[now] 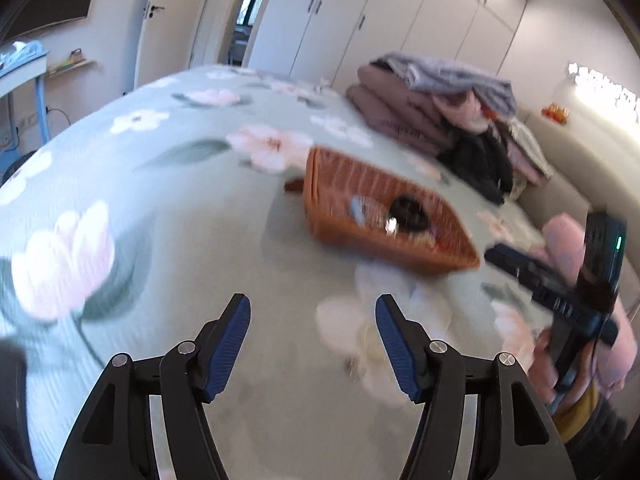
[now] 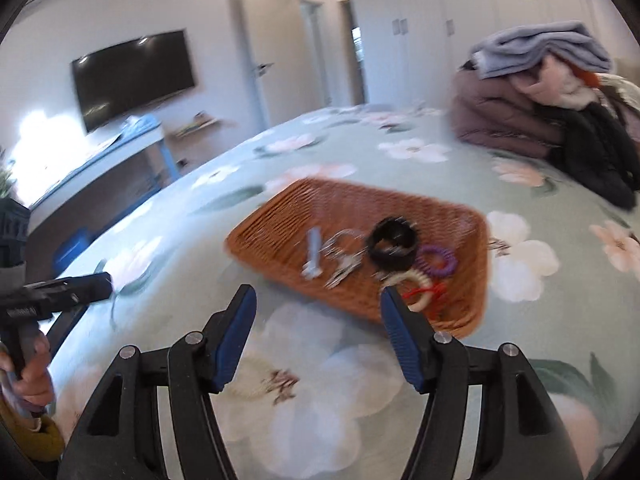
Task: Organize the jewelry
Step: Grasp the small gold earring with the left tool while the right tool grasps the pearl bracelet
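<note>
The left gripper (image 1: 313, 342), with its 2 blue-padded black fingers, is standing spread wide over the bedspread, nothing between the pads. The right gripper (image 2: 318, 336) is likewise gaping apart, gripping nothing. Ahead of both, a shallow orange-brown woven basket (image 2: 288, 208) is sitting on the pale green floral bedspread (image 2: 320, 392), holding the jewelry: a thick black bangle (image 2: 392, 245), a purple coil band (image 2: 438, 261), a cream ring tied with red cord (image 2: 416, 285) and blurred silver metal pieces (image 2: 340, 258). A heap of folded clothes (image 2: 532, 100) is lying beyond.

Floral bed (image 2: 320, 400), white wardrobes (image 1: 360, 20) (tall), wall television (image 2: 132, 76)
</note>
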Demonstrator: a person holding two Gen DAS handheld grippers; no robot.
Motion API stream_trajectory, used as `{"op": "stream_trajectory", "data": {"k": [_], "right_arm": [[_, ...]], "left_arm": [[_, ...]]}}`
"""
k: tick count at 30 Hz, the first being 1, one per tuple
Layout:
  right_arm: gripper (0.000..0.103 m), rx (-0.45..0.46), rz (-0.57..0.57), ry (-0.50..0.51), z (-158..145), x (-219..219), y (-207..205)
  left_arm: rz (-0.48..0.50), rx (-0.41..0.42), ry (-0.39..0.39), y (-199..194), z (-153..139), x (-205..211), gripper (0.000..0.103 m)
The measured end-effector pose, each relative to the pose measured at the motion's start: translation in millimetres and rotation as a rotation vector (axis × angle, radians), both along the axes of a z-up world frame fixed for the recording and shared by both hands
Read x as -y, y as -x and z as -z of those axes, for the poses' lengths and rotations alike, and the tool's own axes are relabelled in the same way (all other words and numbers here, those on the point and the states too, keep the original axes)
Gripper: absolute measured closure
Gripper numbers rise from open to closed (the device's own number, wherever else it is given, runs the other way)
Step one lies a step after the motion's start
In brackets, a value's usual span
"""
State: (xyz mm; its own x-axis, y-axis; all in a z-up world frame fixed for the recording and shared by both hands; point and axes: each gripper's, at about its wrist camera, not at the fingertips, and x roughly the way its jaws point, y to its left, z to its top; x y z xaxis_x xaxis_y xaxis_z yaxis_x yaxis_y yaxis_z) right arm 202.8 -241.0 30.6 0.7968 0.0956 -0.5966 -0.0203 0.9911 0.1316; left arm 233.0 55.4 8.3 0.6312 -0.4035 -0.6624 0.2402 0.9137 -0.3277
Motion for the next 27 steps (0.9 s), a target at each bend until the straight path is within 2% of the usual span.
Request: {"op": "stream_trajectory", "data": {"k": [3, 7, 8, 11, 15, 19, 22, 27], "right_arm": [[0.036, -0.019, -0.043, 0.032, 7.5, -14.4, -3.3], [0.047, -0.062, -0.100, 0.044, 23.7, -32.5, -12.5], [0.049, -0.068, -0.112, 0.047, 28.3, -34.9, -12.4], [0.052, -0.082, -0.133, 0.065, 41.8, -41.7, -14.2], [0.055, -0.101, -0.146, 0.078, 57.1, -45.9, -17.2], [0.059, -0.133, -0.154, 0.077, 72.2, -48.9, -21.0], [0.060, -0.160, -0.165, 0.082, 81.4, -52.1, -23.8], [0.061, -0.194, -0.187, 0.097, 92.8, -59.9, -27.8]], "left_arm": [[0.043, -0.038, -0.001, 7.9, 25.2, 13.1, 0.037], [0.082, -0.074, -0.020, 8.7, 49.0, 33.3, 0.051], [0.097, -0.072, -0.030, 9.4, 53.2, 38.4, 0.051], [0.130, -0.073, -0.069, 10.7, 60.9, 50.9, 0.051], [0.162, -0.050, -0.078, 13.6, 63.3, 63.6, 0.051], [0.181, -0.080, -0.120, 7.2, 74.1, 80.0, 0.052], [0.191, -0.118, -0.124, -0.2, 81.5, 85.3, 0.059], [0.186, -0.120, -0.141, -5.5, 83.1, 92.2, 0.061]]}}
